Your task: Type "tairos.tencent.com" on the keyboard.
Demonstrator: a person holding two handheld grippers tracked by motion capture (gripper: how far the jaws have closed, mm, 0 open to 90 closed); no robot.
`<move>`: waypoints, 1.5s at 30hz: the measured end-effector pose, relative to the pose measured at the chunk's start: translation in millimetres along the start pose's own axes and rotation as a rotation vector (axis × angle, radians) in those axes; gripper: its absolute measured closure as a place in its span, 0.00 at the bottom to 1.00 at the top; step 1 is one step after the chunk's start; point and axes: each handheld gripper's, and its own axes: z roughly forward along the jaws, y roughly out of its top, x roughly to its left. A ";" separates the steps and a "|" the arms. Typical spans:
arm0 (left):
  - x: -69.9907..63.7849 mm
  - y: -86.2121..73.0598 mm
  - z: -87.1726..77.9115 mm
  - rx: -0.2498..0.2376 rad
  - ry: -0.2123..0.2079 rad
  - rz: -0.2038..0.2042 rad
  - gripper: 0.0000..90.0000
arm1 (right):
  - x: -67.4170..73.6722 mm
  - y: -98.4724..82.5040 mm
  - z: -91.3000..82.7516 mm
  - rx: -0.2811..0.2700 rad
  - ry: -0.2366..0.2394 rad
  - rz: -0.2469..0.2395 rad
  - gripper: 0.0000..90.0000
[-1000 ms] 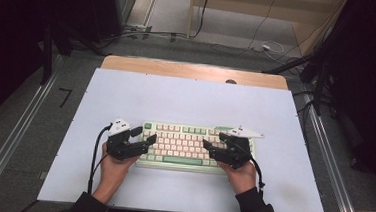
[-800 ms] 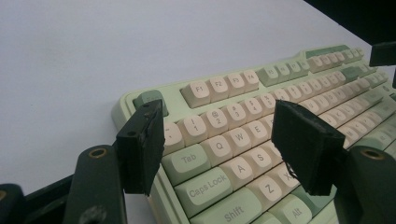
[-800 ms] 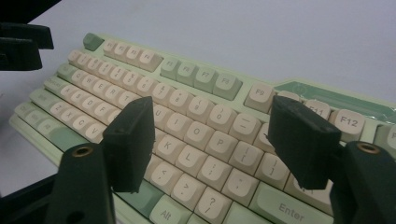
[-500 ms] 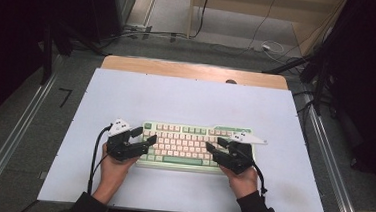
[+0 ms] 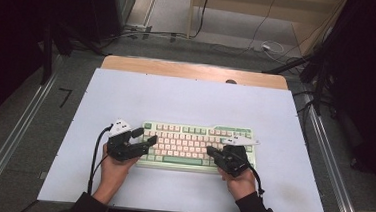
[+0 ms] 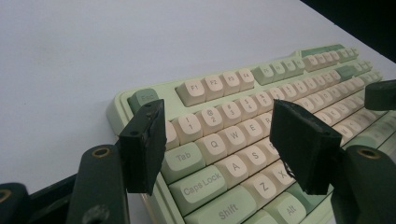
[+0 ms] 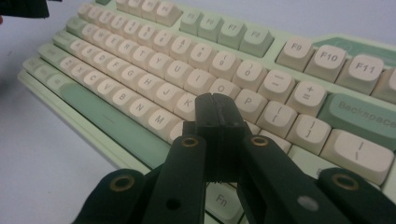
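Hovering low over the keyboard, the two grippers are the place to begin. The right gripper has its jaws pressed together with nothing between them; they have just been closing, and now the two pads form one narrow black tip. This tip hangs over the keys around K and L, and I judge it is closed so that it can push one key like a single finger. Whether it already touches a key, I cannot tell.

The left gripper has its jaws wide apart and holds nothing. Between them I see the letter keys from Tab to Z, near the keyboard's corner at about 9 o'clock. Perhaps it waits there, or steadies that end, but I see no contact.

The keyboard, pale green with cream keys, lies flat on the light table sheet, toward 6 o'clock of the sheet, close to the person, probably so both hands reach it easily. The person's left hand comes in at about 7 o'clock of the keyboard and the right hand at about 5 o'clock. A black cable trails from the left gripper toward the table's near edge.
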 end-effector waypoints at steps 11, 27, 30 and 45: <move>-0.2 -0.1 -0.1 0.002 -0.003 0.001 0.41 | 1.6 -2.8 6.2 0.041 -0.002 -0.006 0.97; -1.4 -0.6 0.9 0.006 -0.008 0.007 0.41 | -4.5 -2.7 -11.1 -0.072 0.014 0.025 0.65; -3.2 -0.9 1.6 0.006 -0.010 0.006 0.41 | -7.9 -1.5 -15.3 -0.121 0.007 0.033 0.40; -13.4 -0.8 6.0 0.015 -0.027 0.024 0.42 | -18.4 -1.1 -14.5 -0.130 -0.036 0.071 0.25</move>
